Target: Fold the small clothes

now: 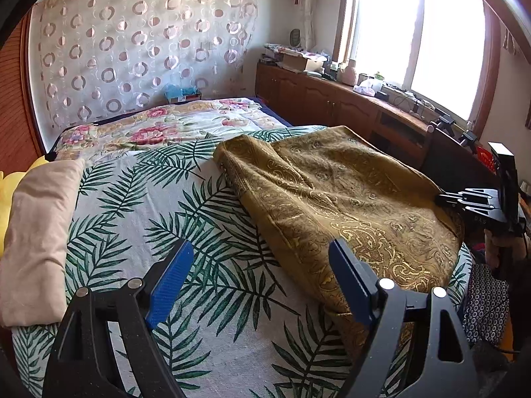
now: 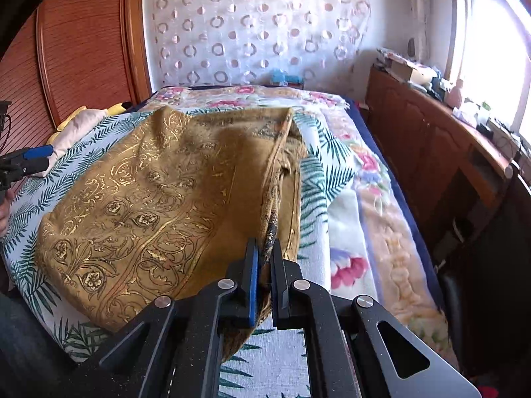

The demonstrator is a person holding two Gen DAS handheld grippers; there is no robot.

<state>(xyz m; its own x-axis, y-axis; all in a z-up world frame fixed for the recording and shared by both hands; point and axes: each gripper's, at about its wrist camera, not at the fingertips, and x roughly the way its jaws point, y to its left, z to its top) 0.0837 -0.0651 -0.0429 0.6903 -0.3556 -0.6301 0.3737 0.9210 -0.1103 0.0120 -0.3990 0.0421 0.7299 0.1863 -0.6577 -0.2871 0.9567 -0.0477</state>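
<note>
A mustard-gold garment with gold paisley print (image 1: 335, 195) (image 2: 139, 205) lies spread on the palm-leaf sheet (image 1: 186, 219) of the bed. My right gripper (image 2: 264, 253) is shut on the garment's right edge, which is lifted into a ridge running away from the jaws. From the left wrist view that gripper (image 1: 444, 199) shows at the cloth's far right edge. My left gripper (image 1: 262, 255) hovers open over the sheet, its right finger just above the garment's near-left edge, with nothing between the fingers. It appears at the left border of the right wrist view (image 2: 36, 157).
A folded beige cloth (image 1: 39, 232) lies at the bed's left side beside something yellow. A floral blanket (image 1: 159, 126) covers the far end of the bed. A wooden cabinet (image 1: 332, 99) with clutter runs under the window on the right. A wooden headboard panel (image 2: 83, 43) stands left.
</note>
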